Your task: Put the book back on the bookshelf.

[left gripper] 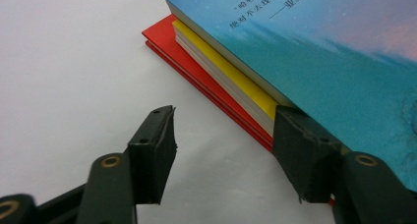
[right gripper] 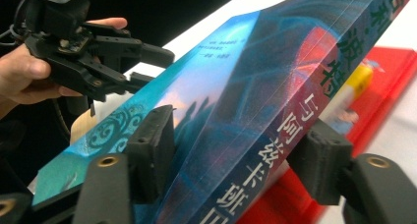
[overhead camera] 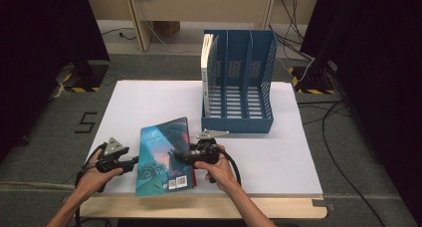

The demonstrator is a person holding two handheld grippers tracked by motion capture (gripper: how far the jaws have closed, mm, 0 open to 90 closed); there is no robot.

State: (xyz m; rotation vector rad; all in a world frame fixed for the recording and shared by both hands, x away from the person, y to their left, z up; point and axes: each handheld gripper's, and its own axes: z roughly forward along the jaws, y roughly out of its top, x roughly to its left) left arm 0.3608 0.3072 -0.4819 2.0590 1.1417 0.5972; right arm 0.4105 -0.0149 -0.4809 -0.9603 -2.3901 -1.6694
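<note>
The blue-covered book (overhead camera: pixel 164 155) is clamped at its spine by the right gripper (right gripper: pixel 236 155) near the table's (overhead camera: pixel 278 157) front edge. Beneath it, a yellow-edged book (left gripper: pixel 236 74) and a flat red book (left gripper: pixel 196 69) (glossy, thin) are revealed in the left gripper view. The left gripper (left gripper: pixel 223 135) is held wide, one jaw against the stack's edge.

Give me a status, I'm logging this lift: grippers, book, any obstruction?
Right gripper clamped on blue book at its spine. Left gripper open at its far edge. Red book underneath; file rack stands apart.
</note>
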